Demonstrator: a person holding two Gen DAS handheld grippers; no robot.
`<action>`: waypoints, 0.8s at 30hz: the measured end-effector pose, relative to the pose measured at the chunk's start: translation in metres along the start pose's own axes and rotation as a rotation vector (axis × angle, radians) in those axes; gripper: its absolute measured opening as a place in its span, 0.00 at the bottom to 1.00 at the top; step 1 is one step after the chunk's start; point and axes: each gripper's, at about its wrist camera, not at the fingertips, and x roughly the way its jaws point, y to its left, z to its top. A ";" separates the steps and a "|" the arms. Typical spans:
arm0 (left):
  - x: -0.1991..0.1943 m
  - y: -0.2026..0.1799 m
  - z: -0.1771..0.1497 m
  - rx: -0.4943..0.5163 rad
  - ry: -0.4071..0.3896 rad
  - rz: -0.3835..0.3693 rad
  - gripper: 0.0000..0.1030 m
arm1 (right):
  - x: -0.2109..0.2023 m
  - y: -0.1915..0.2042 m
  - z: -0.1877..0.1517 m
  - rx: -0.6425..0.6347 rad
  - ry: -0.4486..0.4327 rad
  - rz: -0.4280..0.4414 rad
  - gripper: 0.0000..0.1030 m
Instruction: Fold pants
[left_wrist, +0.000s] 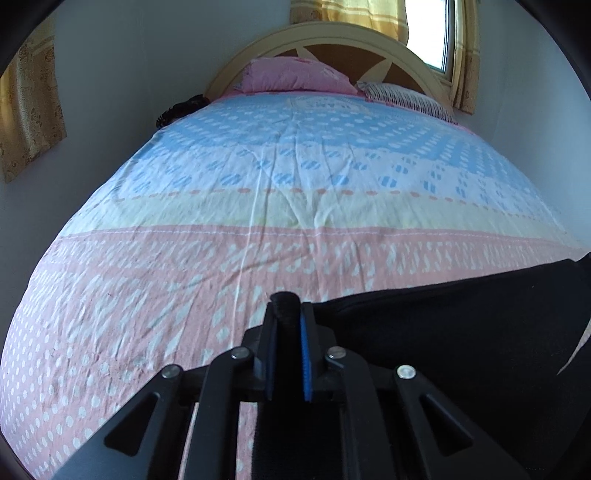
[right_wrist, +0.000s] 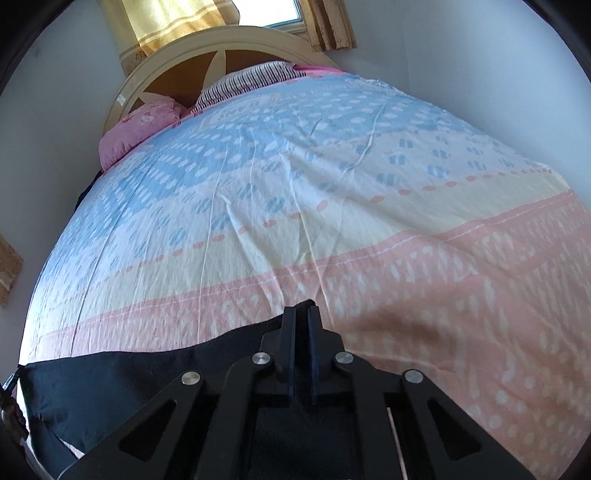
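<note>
You're over a bed (left_wrist: 280, 206), its wrinkled cotton sheet (right_wrist: 295, 229) banded in dotted blue, pale yellow and pink with white flecks. At the far end an arched cream headboard (left_wrist: 332, 37) stands against a plain white wall, with a pink pillow (left_wrist: 295, 75) and a striped pillow (left_wrist: 402, 96) below it. Yellow curtains (left_wrist: 347, 14) frame a bright window (left_wrist: 428, 33), and another patterned curtain (left_wrist: 29, 107) hangs on the left wall. The pants (left_wrist: 461, 332) are black, soft and matte, stretched along the near edge of the bed on the pink band, their upper hem pulled taut. Your left gripper (left_wrist: 290, 306) is pinched narrow on a bunched roll of that black cloth at one end. Your right gripper (right_wrist: 303, 314) is closed just as tight on the cloth's other end, a tip of fabric peeking past the fingers.
</note>
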 end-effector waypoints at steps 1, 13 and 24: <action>-0.005 0.001 0.000 -0.008 -0.014 -0.013 0.11 | -0.006 -0.002 -0.001 0.004 -0.014 0.004 0.05; -0.064 0.009 -0.010 -0.077 -0.152 -0.142 0.11 | -0.077 -0.020 -0.037 0.034 -0.142 0.063 0.04; -0.101 0.021 -0.053 -0.077 -0.199 -0.261 0.11 | -0.130 -0.053 -0.099 0.098 -0.189 0.109 0.04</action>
